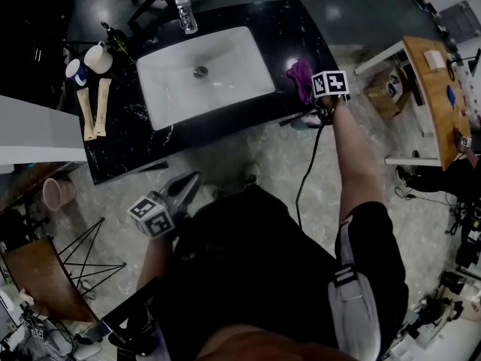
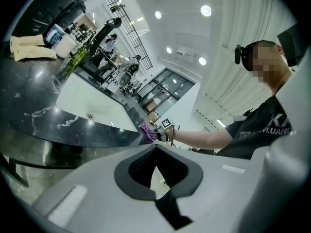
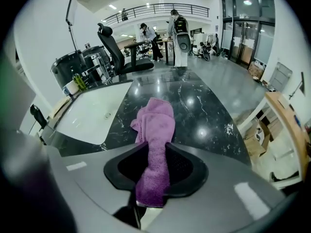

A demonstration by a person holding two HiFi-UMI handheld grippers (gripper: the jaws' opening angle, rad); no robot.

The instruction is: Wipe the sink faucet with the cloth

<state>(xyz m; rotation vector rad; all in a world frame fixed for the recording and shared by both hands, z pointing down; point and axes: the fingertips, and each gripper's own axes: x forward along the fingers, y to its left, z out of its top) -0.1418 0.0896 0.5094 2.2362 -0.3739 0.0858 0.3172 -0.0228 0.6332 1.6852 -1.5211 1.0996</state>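
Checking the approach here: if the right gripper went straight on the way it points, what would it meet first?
The right gripper already holds the cloth, so probably the black counter under it, right of the sink; depth is unclear.

A black marble counter (image 1: 225,122) with white veins carries 1 white rectangular sink (image 1: 233,55) set into its middle. A faucet (image 1: 186,11) stands at the sink's far rim. Left of the sink, 2 cream tubes (image 1: 102,107) lie side by side. Just beyond them stand 2 cups (image 1: 98,57) and 1 dark bottle (image 1: 118,40). At the right end, near the front edge, lies a crumpled purple cloth (image 1: 301,79).
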